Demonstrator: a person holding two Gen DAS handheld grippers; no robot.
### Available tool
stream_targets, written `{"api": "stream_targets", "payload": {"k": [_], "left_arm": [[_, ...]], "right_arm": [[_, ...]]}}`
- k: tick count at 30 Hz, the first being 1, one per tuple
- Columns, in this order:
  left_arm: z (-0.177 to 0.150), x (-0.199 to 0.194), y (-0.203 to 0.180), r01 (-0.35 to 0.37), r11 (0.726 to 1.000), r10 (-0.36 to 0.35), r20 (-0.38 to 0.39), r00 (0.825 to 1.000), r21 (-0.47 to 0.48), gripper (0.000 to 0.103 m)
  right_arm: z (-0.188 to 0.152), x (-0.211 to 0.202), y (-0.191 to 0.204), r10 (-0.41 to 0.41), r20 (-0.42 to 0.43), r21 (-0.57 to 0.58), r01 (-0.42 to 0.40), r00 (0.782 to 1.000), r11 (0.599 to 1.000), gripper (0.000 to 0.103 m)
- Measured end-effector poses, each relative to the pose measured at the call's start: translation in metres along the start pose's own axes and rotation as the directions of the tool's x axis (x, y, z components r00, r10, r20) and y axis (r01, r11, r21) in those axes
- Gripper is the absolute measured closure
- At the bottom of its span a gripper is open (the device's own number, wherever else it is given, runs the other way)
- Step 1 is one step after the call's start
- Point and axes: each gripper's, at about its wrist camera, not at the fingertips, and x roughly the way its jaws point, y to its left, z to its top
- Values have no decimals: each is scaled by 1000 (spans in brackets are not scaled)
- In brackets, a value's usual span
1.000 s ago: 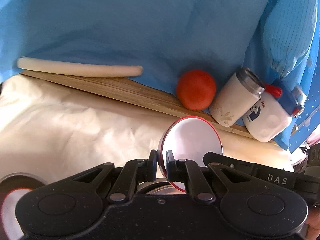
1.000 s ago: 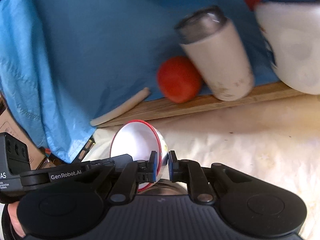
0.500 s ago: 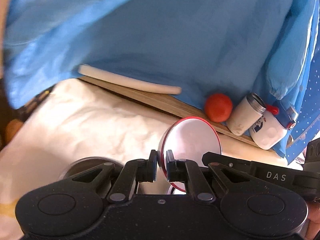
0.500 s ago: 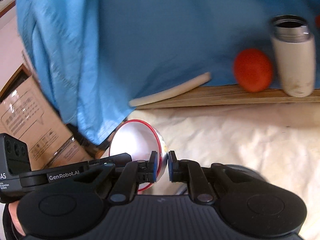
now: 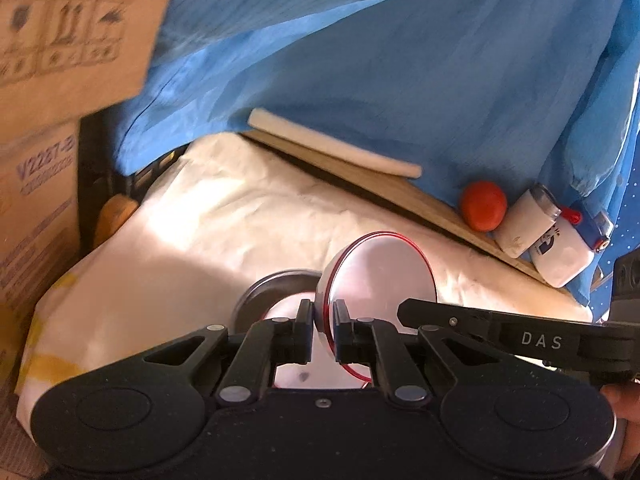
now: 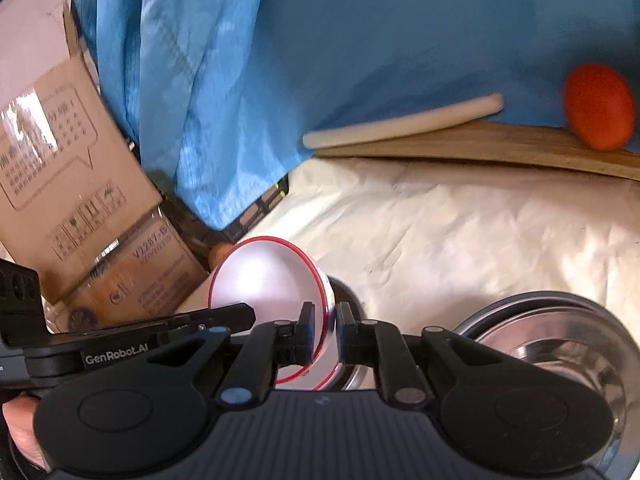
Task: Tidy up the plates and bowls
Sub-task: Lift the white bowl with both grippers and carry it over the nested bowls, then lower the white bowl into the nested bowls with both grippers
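Now, both grippers pinch one red-rimmed white bowl (image 5: 380,276) by its thin rim, held on edge above the cream cloth (image 5: 224,216): left gripper (image 5: 322,320), right gripper (image 6: 323,326). It looks light, stiff, glossy, likely slippery, so the rim grip suits.

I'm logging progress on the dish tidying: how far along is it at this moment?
Mid-job. Done: steel dishes already sit nested on the cream cloth. In hand: the white red-rimmed bowl is clamped at its rim by both the left hand-held gripper and the right hand-held gripper, tilted above a steel dish. Left: setting it down and letting go.
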Motion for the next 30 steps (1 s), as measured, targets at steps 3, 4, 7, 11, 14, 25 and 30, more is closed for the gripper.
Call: {"api": "stream_targets", "payload": {"k": [3,4,7,11,14,25,30], "left_arm": [[-5,0,9,-1,1000,1,-11,1000,-11,93],[-6,1,11,-1,1000,1,-15,1000,-14,93],[-10,1,18,1,1000,-1,-23,1000,-18,93],[-15,2,23,6,1000,-6,-37,999,-17,93],[-16,4,25,11,1000,-12,-46,999,-19,93],[-17,9,26,7,1000,-8,-55,998,-19,93],[-16,9,25,0,1000,0,-53,999,-7,92]], "right_arm": [[-3,9,6,-12,-22,-7,12,1000,1000,91],[-4,11,7,-15,-26,-8,15,1000,1000,91],[-6,18,10,-27,-41,-14,26,999,1000,91],[-9,23,14,-49,-59,-26,47,997,999,91],[-8,25,15,-61,-69,-32,59,996,998,91],[-9,31,15,-76,-83,-44,73,994,996,91],[-8,30,15,-73,-83,-44,69,994,997,91]]}}
